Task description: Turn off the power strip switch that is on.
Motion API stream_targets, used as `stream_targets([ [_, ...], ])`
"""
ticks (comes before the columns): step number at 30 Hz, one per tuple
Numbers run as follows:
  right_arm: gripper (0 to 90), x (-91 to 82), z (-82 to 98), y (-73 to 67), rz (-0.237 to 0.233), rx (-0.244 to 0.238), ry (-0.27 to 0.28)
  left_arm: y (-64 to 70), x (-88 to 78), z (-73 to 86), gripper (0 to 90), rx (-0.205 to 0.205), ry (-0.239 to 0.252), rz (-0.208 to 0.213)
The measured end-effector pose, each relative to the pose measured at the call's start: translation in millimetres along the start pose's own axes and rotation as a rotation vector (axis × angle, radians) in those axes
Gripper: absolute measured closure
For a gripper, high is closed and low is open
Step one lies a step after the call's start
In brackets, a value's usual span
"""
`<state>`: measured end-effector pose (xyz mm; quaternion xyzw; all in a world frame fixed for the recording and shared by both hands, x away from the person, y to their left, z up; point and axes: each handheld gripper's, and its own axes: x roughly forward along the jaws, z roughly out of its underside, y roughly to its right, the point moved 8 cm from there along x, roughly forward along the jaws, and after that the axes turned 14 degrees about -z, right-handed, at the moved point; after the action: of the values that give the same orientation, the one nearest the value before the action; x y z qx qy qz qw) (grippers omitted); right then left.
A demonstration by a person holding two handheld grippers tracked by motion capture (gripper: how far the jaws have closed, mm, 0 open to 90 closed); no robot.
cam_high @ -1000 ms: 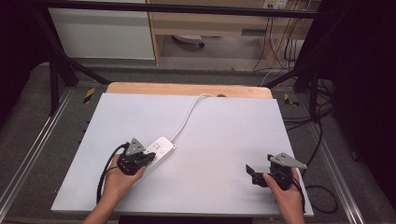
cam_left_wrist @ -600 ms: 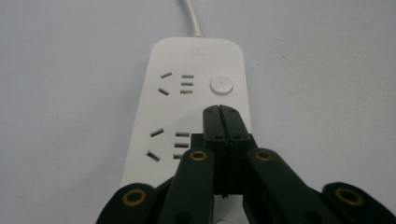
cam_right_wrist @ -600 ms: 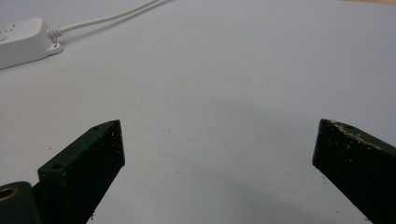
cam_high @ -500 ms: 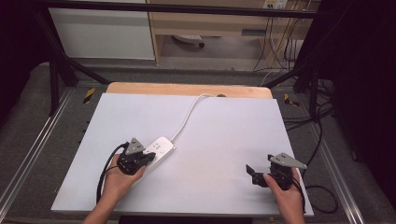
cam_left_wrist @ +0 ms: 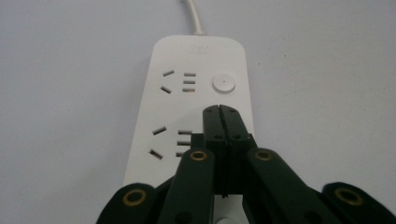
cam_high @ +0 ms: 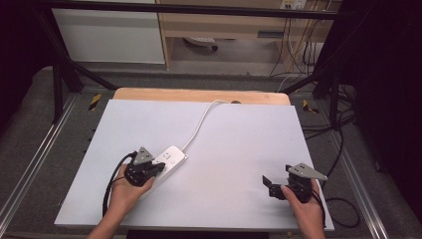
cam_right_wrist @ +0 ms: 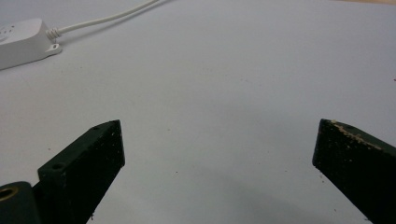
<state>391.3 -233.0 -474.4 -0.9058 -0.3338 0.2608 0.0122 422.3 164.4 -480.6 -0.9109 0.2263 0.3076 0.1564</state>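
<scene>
High view puts the white power strip [cam_high: 166,162] toward the near left corner of the grey table [cam_high: 239,149], lying at a slant: its long axis runs from the person's left hand up and away to the right, and its white cable [cam_high: 199,124] leaves the far end and curves off toward the table's far edge. The left gripper [cam_high: 158,168] sits right over the near half of the strip, pointing along that same axis. Left gripper view shows the jaws pressed flat together with nothing between them, their joined tip over the strip's top face just short of the round button [cam_left_wrist: 223,84], which lies straight ahead, beyond the tip and between the two sets of sockets and the strip's right-hand edge. Whether the tip actually touches the plastic I cannot tell from these pictures. My reading is that the button is the target, so the move ahead would be a short push forward along the strip and down, with no sideways correction needed.

The right gripper [cam_high: 268,185] rests near the table's near right corner, well apart from the strip, jaws spread wide and empty over bare surface; right gripper view shows the strip's cable end far off at upper left. The left hand is plainly the nearer one
</scene>
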Motion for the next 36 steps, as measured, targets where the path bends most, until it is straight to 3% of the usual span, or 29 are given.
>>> stream_targets([
  [17,3.0,-0.6,0.6,0.2,0.002,-0.001,-0.003,1.0,-0.5,-0.1,90.0,0.017,-0.007,-0.013],
  [22,3.0,-0.6,0.6,0.0,0.002,0.0,-0.004,2.3,-0.6,-0.4,90.0,0.042,-0.007,-0.031],
  [29,2.9,-1.2,0.4,0.1,0.002,-0.001,-0.002,4.0,1.2,-0.6,90.0,0.036,-0.006,-0.025],
  [33,2.9,-1.7,-0.2,0.1,0.002,-0.002,0.004,5.8,2.1,-1.7,90.0,0.056,-0.003,-0.043],
  [36,2.9,-2.2,0.2,0.4,0.003,0.004,0.003,3.9,2.0,-1.1,90.0,0.03,0.0,-0.022],
])
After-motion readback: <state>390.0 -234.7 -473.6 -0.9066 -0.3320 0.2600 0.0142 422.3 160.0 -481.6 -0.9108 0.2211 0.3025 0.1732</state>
